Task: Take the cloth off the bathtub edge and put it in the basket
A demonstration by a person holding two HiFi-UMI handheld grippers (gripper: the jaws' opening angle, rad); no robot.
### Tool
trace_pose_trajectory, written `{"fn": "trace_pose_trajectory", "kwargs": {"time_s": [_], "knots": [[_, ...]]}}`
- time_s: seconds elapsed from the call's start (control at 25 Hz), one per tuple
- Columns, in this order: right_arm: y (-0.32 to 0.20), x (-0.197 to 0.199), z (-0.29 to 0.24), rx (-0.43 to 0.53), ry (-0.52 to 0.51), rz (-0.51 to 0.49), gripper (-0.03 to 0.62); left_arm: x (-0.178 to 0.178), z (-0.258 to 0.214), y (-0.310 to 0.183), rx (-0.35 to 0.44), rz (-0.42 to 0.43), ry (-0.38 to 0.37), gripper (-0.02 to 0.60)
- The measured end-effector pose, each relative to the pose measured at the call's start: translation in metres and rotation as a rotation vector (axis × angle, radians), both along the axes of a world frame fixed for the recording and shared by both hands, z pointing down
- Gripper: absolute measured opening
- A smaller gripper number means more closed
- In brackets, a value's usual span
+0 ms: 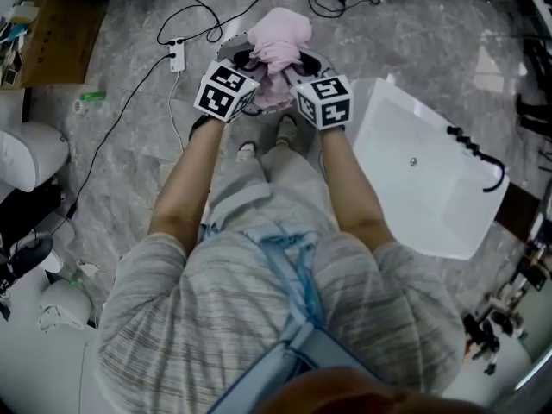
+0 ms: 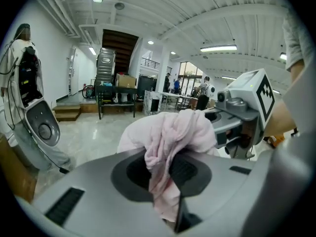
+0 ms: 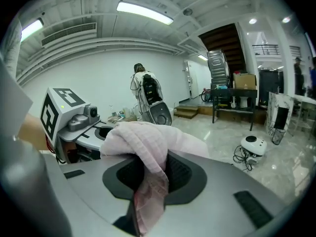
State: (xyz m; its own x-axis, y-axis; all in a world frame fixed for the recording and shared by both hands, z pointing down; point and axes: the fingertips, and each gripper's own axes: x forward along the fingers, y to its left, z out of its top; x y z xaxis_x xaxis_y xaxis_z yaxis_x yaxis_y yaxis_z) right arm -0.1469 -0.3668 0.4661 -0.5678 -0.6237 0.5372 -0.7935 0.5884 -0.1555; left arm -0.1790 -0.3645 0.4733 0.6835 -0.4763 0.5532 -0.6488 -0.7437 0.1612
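We hold the crumpled pale pink cloth (image 1: 278, 40) in both claws at once, in the air above the grey marbled floor (image 1: 129, 171). It is clear of the white moulded bathtub (image 1: 431, 188), which lies off to our right. The left gripper (image 2: 167, 174) has its jaws drawn almost together, pinching a fold of the fabric. That fold trails down between the dark pads (image 2: 190, 169) while the rest swells up in a soft heap just ahead. The right gripper (image 3: 148, 179) pinches another fold of the same cloth in the same way, its jaws nearly closed on the fabric. From above, the two marker cubes sit close side by side with the cloth bunched just beyond them. Black cables (image 1: 129, 102) and a white power strip (image 1: 177, 56) lie on the floor near the left gripper.
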Motion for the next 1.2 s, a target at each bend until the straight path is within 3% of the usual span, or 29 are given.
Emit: {"fn": "trace_pose_trajectory", "kwargs": {"time_s": [0.52, 0.84, 1.0, 1.2], "knots": [[-0.018, -0.005, 0.096, -0.138, 0.097, -0.116, 0.1, -0.008, 0.095, -0.014, -0.163, -0.062, -0.137, 0.075], [-0.019, -0.002, 0.122, -0.255, 0.237, -0.149, 0.103, -0.012, 0.124, -0.016, -0.243, -0.004, -0.258, 0.083], [-0.006, 0.001, 0.135, -0.315, 0.294, -0.202, 0.148, -0.015, 0.139, -0.008, -0.275, 0.04, -0.308, 0.083], [0.001, 0.02, 0.151, -0.376, 0.325, -0.212, 0.155, -0.023, 0.154, -0.004, -0.305, 0.086, -0.371, 0.121]]}}
